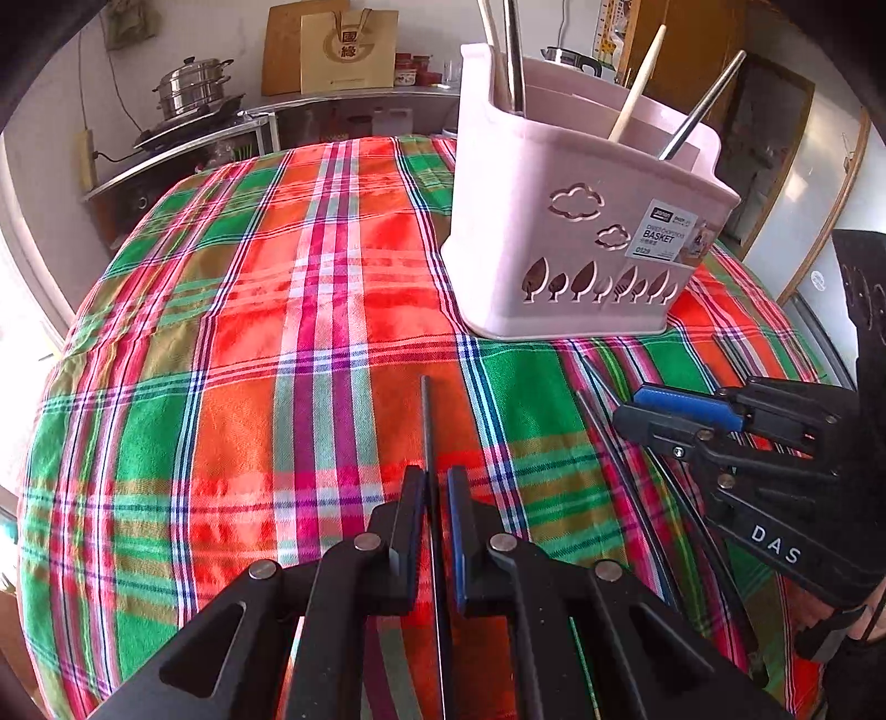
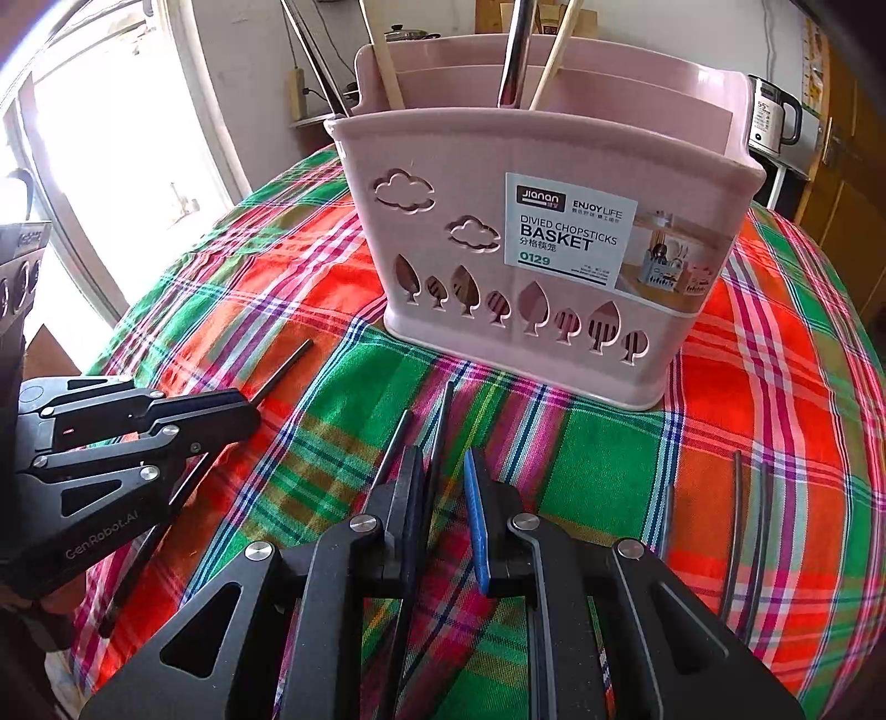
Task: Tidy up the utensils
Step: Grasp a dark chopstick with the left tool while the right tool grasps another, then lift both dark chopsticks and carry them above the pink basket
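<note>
A pink divided chopstick basket stands on the plaid tablecloth and holds wooden and metal utensils. My left gripper is nearly shut around a black chopstick that lies on the cloth; it also shows in the right wrist view, where the left gripper is at the left. My right gripper is open a little, straddling a black chopstick, with another black chopstick just outside its left finger.
Several more black chopsticks lie on the cloth at the right. A steel pot and a paper bag stand on a counter behind the table. A kettle stands at the back right.
</note>
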{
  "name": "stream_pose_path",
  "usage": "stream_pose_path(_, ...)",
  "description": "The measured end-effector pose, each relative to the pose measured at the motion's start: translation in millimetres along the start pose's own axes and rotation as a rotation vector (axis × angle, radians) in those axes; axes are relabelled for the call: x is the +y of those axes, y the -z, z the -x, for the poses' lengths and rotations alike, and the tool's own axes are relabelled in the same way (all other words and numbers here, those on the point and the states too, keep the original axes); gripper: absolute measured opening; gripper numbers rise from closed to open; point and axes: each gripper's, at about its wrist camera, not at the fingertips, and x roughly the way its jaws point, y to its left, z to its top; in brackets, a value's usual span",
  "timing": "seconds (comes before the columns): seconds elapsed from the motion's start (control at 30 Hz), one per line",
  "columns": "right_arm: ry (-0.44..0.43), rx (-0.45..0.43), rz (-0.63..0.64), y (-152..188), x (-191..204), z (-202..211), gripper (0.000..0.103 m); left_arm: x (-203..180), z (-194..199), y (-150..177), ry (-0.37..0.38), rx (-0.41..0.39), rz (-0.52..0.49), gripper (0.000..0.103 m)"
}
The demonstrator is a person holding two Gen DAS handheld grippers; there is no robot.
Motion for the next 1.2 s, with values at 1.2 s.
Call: stream_pose_path(1.2,-0.006,-0.358,0.041,-36,13,157,0.005,-22,152,-51,0.032,-0.308,-0.061,0.004)
